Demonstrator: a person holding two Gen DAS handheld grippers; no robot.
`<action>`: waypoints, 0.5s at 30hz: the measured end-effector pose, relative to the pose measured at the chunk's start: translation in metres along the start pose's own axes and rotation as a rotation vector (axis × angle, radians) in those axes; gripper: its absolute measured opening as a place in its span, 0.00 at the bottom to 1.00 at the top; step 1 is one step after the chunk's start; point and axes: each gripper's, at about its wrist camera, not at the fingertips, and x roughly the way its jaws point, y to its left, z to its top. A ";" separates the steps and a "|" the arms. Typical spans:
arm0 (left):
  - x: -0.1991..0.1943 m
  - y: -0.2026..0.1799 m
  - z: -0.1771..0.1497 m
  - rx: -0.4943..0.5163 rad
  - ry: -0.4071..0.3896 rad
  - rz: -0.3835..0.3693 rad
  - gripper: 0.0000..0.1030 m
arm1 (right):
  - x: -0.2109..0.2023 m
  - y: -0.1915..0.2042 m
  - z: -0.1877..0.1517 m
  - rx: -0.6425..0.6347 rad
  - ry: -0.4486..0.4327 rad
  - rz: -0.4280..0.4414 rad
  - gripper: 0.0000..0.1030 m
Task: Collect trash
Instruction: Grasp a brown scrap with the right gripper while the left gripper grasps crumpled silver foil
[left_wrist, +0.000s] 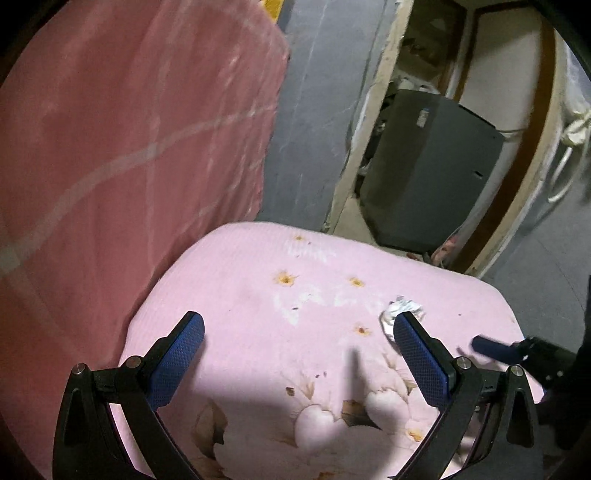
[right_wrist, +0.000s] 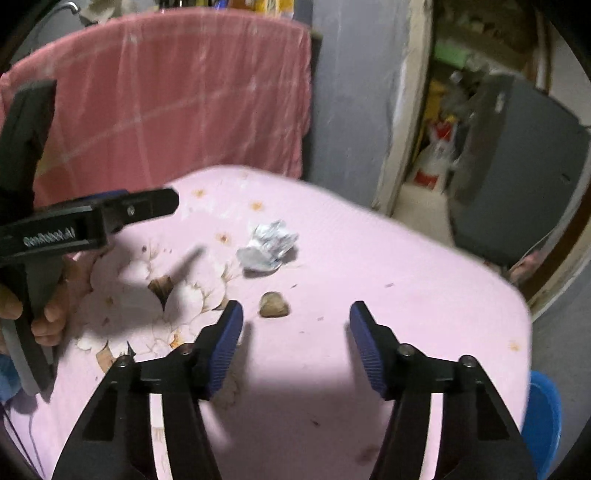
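A crumpled silvery wrapper (right_wrist: 267, 245) lies on a pink flowered cloth (right_wrist: 406, 295). Nearer me sits a small brown scrap (right_wrist: 273, 304). My right gripper (right_wrist: 295, 308) is open, low over the cloth; the scrap lies just ahead of the gap between its blue pads, untouched. My left gripper (left_wrist: 299, 325) is open too, with nothing between its fingers. In the left wrist view the wrapper (left_wrist: 400, 312) shows partly behind its right finger (left_wrist: 421, 354). The right gripper's tip (left_wrist: 491, 349) enters there from the right edge. A hand (right_wrist: 48, 314) holds the left gripper at the left of the right wrist view.
A rose-red towel (right_wrist: 184, 92) hangs behind the cloth-covered surface. To the right a doorway holds a dark grey box (right_wrist: 524, 166) and clutter. A blue tub (right_wrist: 543, 417) stands below the surface's right edge. Grey wall lies between towel and doorway.
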 end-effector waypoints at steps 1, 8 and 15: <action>0.001 0.001 0.000 -0.005 0.010 0.001 0.97 | 0.006 0.002 0.000 -0.004 0.024 0.010 0.47; 0.006 0.003 -0.002 -0.004 0.053 -0.013 0.97 | 0.022 0.005 0.004 -0.011 0.086 0.055 0.18; 0.014 -0.010 0.001 0.046 0.090 -0.038 0.97 | 0.013 -0.006 -0.003 0.004 0.070 0.029 0.17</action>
